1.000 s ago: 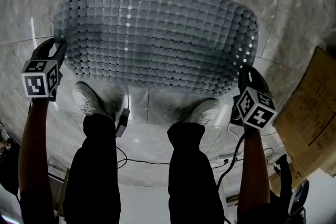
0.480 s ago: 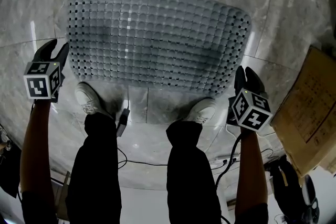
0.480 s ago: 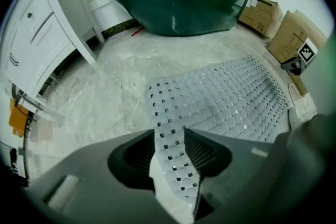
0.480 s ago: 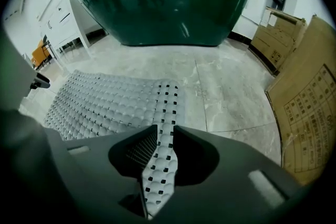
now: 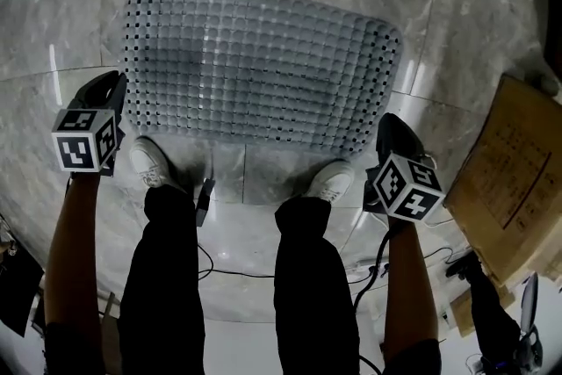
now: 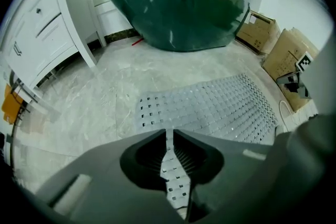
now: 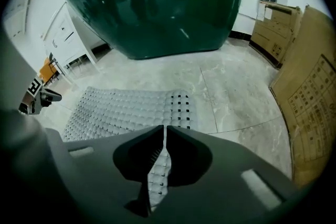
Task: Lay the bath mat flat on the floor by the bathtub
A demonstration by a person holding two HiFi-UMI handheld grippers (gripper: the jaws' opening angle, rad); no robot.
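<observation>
Bath mat lies spread flat on the marble floor, bumpy side up. No corner looks curled or lifted. Its long edge runs left to right just beyond the person's shoes. In both gripper views the dark green bathtub stands at the far side of the mat, with a strip of bare floor between them, so the mat sits where someone stepping out of the tub would land.

Left tool hangs just beside the mat's near-left corner and right tool just beside the near-right corner. One tool per corner suits spreading the sheet evenly and keeping it square.

Left tool's jaws are together, with only a thin slit at the tips. Right tool's jaws have just been closing and are now nearly touching too. Mat pattern shows through each slit, but I read that as the mat on the floor underneath, not pinched, since the near edge stays flat in the head view.

Task looks essentially done, with both tools clear of the mat.

Cardboard box leans at the right, well apart from the mat. White cabinet stands at the left. Cables trail on the floor near the person, behind the shoes.
</observation>
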